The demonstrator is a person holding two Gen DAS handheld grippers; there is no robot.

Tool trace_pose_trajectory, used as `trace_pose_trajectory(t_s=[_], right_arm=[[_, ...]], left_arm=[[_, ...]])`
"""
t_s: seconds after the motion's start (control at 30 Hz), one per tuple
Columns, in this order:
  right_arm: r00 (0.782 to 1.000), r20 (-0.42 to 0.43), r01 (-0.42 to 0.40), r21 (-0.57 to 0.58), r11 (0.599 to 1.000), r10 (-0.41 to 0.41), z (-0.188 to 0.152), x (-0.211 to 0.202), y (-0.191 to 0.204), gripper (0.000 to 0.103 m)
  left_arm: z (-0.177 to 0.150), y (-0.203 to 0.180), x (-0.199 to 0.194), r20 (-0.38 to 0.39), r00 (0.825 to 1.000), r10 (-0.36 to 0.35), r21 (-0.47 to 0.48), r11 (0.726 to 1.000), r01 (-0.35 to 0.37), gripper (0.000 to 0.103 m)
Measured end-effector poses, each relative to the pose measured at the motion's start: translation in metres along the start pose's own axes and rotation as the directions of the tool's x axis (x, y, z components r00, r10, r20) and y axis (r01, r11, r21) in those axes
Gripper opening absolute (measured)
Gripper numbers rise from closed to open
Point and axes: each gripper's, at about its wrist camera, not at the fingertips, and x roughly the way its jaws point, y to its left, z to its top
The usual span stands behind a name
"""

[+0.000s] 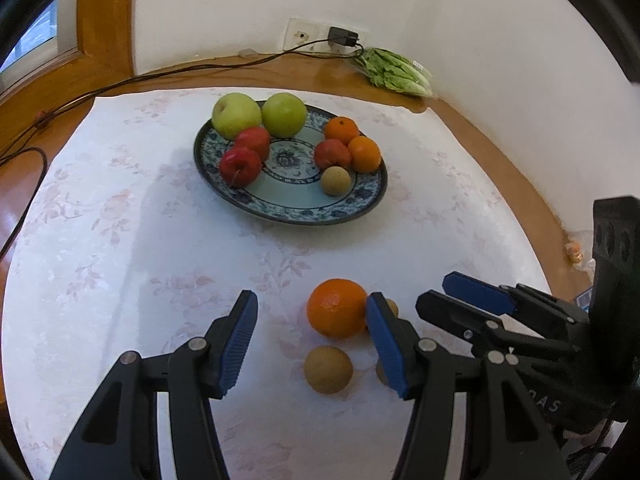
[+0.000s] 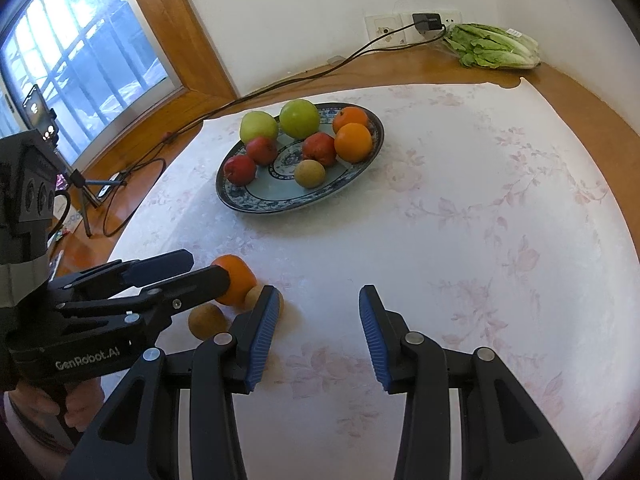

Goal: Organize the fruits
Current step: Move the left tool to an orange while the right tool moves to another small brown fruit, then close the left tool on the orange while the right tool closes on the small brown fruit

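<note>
Both my left tool (image 1: 312, 340) and right tool (image 2: 316, 332) gape apart low in frame, near a loose orange (image 1: 337, 308) on the worktop (image 1: 160, 240).

A home dining corner: floral tablecloth (image 1: 120, 240), fruit plate (image 1: 352, 208), lettuce (image 2: 492, 46), wall socket (image 2: 386, 30), window (image 2: 80, 52).

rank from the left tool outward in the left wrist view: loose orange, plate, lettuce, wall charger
1. Loose orange: on the cloth, just ahead of the open left tool, toward its right finger.
2. Plate: mid-table, holding most of the fruit.
3. Lettuce and wall charger: both at the far wall, lettuce right of the charger; too close to call.
</note>
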Motion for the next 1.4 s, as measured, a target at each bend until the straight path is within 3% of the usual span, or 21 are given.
trace_pose_trajectory(t_s=[0.2, 0.57, 1.2, 1.4], right_arm=[[1.0, 0.0, 0.001, 0.007, 1.0, -0.001, 0.001, 0.0, -0.003, 0.043], [1.0, 0.006, -0.003, 0.021, 1.0, 0.003, 0.002, 0.0, -0.008, 0.043], [0.998, -0.027, -0.05, -0.026, 0.998, 0.05, 0.001, 0.011, 0.013, 0.043], [0.997, -0.045, -0.059, -0.049, 0.997, 0.057, 0.002, 0.019, 0.023, 0.043]], left_arm=[[-0.002, -0.009, 0.007, -0.017, 0.998, -0.06, 0.005, 0.998, 0.06, 0.042], [-0.003, -0.009, 0.013, -0.031, 0.994, -0.105, -0.013, 0.994, 0.105, 0.036], [0.003, 0.026, -0.006, 0.041, 0.999, 0.032, -0.057, 0.998, -0.03, 0.036], [0.003, 0.035, -0.006, 0.044, 0.998, 0.038, -0.076, 0.996, -0.035, 0.036]])
